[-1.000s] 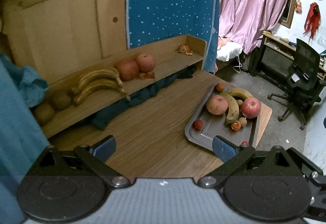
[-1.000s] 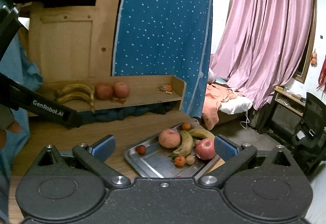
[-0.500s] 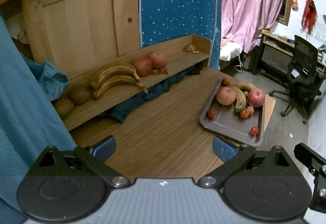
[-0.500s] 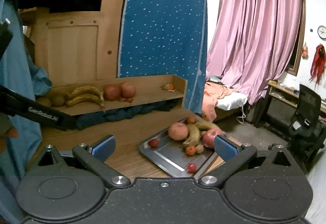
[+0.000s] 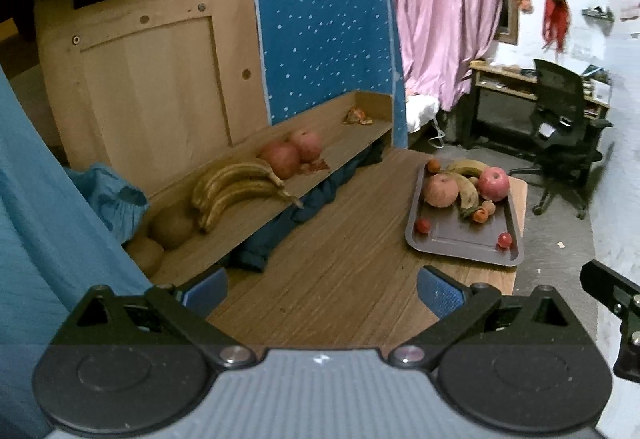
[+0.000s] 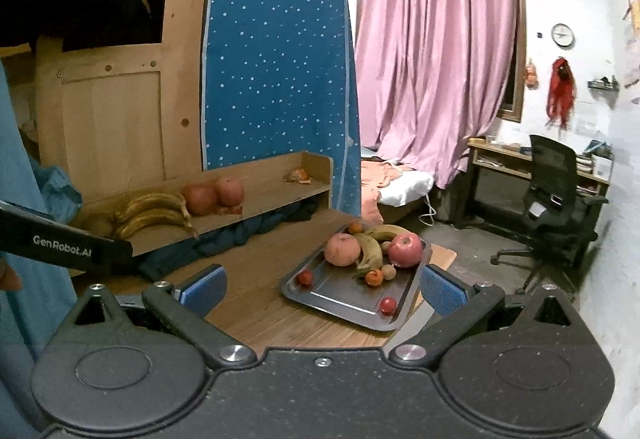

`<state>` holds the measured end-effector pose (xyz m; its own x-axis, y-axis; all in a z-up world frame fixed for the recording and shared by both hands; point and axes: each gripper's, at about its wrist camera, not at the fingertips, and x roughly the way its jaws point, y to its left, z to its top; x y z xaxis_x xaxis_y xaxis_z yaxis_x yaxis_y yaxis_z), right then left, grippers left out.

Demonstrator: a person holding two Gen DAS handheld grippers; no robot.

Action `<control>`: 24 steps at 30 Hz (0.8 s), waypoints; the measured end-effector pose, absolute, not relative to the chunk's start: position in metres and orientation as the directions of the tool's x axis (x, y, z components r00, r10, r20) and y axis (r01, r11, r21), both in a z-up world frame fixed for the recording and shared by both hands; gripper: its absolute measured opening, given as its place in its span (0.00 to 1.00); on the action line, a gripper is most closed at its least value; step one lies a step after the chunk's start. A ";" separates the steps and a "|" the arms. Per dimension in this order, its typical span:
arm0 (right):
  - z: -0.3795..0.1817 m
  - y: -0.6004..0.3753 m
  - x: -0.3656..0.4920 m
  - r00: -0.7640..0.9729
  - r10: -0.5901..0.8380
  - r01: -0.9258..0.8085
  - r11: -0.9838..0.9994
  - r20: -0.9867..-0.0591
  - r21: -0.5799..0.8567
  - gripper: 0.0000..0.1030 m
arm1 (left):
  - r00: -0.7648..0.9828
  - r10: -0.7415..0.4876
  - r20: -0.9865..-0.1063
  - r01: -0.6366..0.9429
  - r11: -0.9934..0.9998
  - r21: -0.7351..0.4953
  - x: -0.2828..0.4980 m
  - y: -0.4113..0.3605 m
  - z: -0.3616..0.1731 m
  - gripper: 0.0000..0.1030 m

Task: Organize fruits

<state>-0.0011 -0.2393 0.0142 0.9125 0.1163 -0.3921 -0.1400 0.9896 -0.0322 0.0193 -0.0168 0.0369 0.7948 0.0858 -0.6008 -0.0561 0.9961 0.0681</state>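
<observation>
Left gripper [image 5: 322, 289] spread wide, holding nothing, above the bare wooden table [image 5: 336, 271]; right gripper [image 6: 322, 285] likewise wide and empty. Dark tray [image 5: 460, 239] of fruit at right of centre in the left wrist view, well beyond the right blue pad and apart from it; in the right wrist view at lower centre, between the two pads and beyond them, near corner just beside the right pad.

On the wooden shelf [image 5: 348, 143], left of centre: one bunch of browned bananas [image 5: 236, 187], two reddish apples [image 5: 294, 153], two round brown fruits [image 5: 172, 225] at the lower-left end, one scrap of orange peel [image 5: 357, 116] at the upper-right end. On the tray: two apples, one pale [image 6: 342, 249] and one red [image 6: 406, 250]; two bananas [image 6: 370, 249]; about six small fruits, among them two red ones [image 6: 387, 305] lying apart near the front rim; exact count of the small ones in the pile hard to tell.

Compared with half a second ago: both views pulled slightly farther back, tray lying a little farther up and right of the left gripper's right pad; fruit unmoved, jaw spread unchanged.
</observation>
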 end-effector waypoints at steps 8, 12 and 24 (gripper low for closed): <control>0.016 -0.221 -0.021 0.926 0.028 -0.048 0.998 -0.377 -0.044 0.99 | 0.799 0.033 -0.601 -0.007 0.999 0.044 0.014 0.001 0.032 1.00; 0.016 -0.217 -0.028 0.925 0.006 -0.023 0.999 -0.380 -0.040 0.99 | 0.806 0.027 -0.591 -0.002 0.999 0.044 0.009 0.006 0.032 1.00; 0.012 -0.202 -0.048 0.900 0.017 -0.045 0.998 -0.435 -0.054 0.99 | 0.822 0.001 -0.569 0.054 0.995 0.080 -0.021 0.009 0.021 1.00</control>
<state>-0.0477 -0.2016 0.0121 0.9001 0.0168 -0.4354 -0.0446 0.9976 -0.0538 -0.0212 0.0088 0.0206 0.8220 0.0015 -0.5695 0.0537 0.9953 0.0801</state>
